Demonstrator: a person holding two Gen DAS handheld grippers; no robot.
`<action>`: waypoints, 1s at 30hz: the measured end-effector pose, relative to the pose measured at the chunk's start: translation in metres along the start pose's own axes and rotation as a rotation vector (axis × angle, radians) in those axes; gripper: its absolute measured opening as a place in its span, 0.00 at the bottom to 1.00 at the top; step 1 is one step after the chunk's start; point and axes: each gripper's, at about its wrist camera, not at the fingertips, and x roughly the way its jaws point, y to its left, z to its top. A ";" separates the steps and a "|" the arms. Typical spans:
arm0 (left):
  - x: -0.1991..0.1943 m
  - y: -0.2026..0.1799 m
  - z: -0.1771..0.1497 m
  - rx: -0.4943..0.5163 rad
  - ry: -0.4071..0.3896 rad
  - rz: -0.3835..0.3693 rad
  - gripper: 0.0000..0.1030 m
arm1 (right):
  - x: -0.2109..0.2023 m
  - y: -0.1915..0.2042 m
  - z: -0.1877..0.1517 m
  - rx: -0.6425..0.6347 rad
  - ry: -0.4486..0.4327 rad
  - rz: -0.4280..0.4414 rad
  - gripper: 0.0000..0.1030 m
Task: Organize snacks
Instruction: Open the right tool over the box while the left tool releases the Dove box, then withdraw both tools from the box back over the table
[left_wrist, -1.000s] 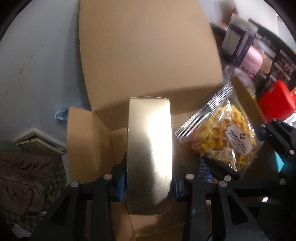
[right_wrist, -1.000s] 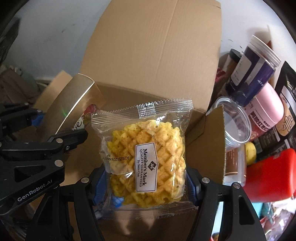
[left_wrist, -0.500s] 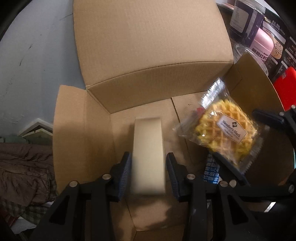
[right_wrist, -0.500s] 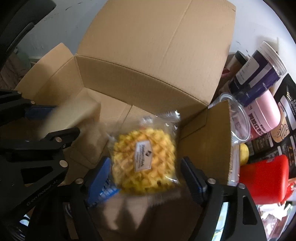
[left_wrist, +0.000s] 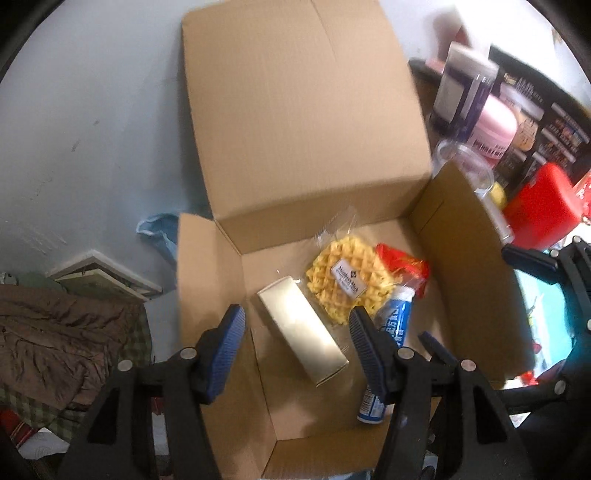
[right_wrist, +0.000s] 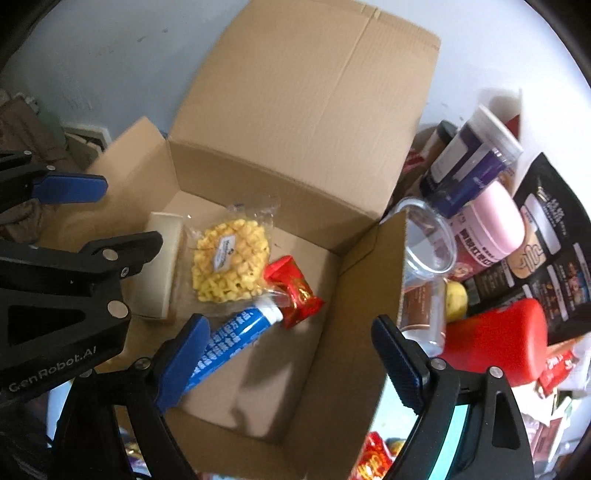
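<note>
An open cardboard box (left_wrist: 306, 129) holds a gold carton (left_wrist: 303, 328), a clear packet of yellow waffle (left_wrist: 343, 280), a red packet (left_wrist: 402, 262) and a blue tube (left_wrist: 391, 325). My left gripper (left_wrist: 295, 321) hovers above the gold carton; its jaws are opening and nothing touches the pads. In the right wrist view the waffle packet (right_wrist: 231, 254) lies flat between the gold carton (right_wrist: 162, 266) and the red packet (right_wrist: 295, 291). My right gripper (right_wrist: 290, 328) hangs over the box floor beside the blue tube (right_wrist: 236, 339), jaws opening wide, holding nothing.
Right of the box stand a purple jar (right_wrist: 469, 162), a pink jar (right_wrist: 495, 221), a clear cup (right_wrist: 428, 236), a red container (right_wrist: 495, 347) and a black bag (right_wrist: 554, 229). More packets lie at the lower right. Brown cloth (left_wrist: 55, 332) lies left of the box.
Both grippers opened and let go: the gold carton and the waffle packet dropped onto the box floor. Both grippers have since lifted away from the box.
</note>
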 end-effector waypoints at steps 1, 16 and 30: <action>-0.008 0.001 0.001 -0.002 -0.012 -0.001 0.57 | -0.004 -0.002 0.000 0.004 -0.007 0.000 0.88; -0.134 0.024 -0.016 -0.060 -0.236 -0.045 0.57 | -0.122 -0.014 0.008 0.132 -0.193 -0.004 0.88; -0.227 0.023 -0.076 -0.018 -0.377 -0.099 0.57 | -0.219 0.009 -0.039 0.214 -0.300 -0.032 0.88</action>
